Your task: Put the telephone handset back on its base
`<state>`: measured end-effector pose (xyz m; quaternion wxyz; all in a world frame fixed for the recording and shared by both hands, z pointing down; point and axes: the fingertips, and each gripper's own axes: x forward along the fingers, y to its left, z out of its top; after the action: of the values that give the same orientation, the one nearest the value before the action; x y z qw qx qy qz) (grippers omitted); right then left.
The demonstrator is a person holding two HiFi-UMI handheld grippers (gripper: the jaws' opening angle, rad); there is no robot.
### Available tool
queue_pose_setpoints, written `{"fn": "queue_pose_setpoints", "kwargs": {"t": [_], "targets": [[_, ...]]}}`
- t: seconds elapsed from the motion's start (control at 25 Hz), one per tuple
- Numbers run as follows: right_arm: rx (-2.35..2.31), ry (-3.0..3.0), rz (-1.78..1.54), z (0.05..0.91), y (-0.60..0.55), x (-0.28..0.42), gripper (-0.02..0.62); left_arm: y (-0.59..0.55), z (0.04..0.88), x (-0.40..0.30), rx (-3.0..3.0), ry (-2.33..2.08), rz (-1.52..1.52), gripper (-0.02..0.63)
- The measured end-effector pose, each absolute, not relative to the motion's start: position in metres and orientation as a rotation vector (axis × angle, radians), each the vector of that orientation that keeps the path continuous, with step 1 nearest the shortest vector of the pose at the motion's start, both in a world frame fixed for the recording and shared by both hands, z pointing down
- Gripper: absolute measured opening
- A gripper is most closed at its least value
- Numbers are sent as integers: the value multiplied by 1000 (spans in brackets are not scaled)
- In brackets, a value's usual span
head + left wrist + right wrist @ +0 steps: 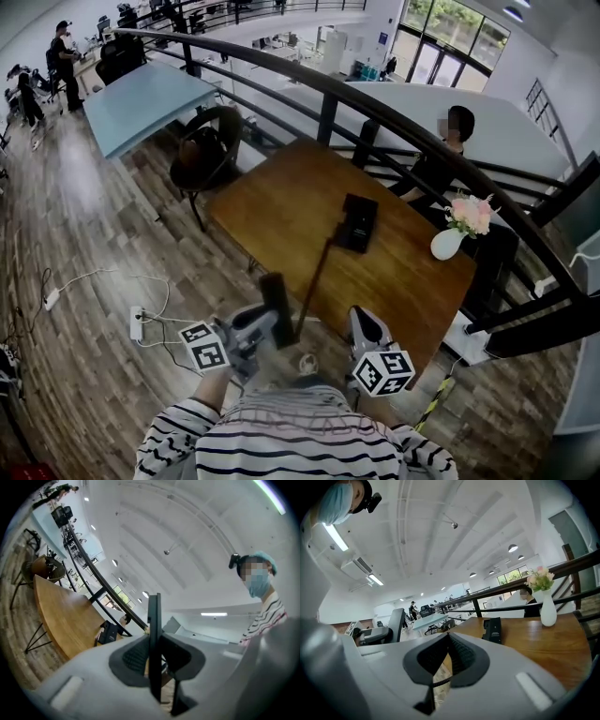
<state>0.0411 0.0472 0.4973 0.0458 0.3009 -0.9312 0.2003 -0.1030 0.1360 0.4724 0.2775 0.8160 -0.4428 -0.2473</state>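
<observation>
The black telephone base [357, 222] lies on the brown wooden table [281, 206], beyond both grippers. My left gripper [269, 323] is shut on the black handset [275, 307], held off the table's near edge, well short of the base. In the left gripper view the handset [154, 644] stands edge-on between the pads, with the base [108, 633] far ahead. A thin cord [315, 279] runs from the base toward the handset. My right gripper [364, 323] hovers beside it, shut and holding nothing. The right gripper view shows the base [492, 630] and the handset [396, 624] off to the left.
A white vase of flowers [449, 242] stands at the table's right end. A person [448, 150] sits behind the table against a dark curved railing [394, 122]. A dark chair [202, 155] stands at the table's left. A power strip [137, 323] lies on the wood floor.
</observation>
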Motion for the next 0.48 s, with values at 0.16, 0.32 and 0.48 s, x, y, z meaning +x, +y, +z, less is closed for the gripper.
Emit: {"fn": "queue_pose_setpoints", "kwargs": {"t": [0.16, 0.32, 0.48], "targets": [[872, -2869, 597, 494, 7, 39, 0, 96, 467, -98, 2206, -1205, -670, 77], [832, -2875, 600, 495, -28, 43, 0, 62, 467, -90, 2199, -1224, -666, 75], [796, -2884, 602, 495, -54, 49, 0, 36, 469, -82, 2185, -1243, -659, 75]]}}
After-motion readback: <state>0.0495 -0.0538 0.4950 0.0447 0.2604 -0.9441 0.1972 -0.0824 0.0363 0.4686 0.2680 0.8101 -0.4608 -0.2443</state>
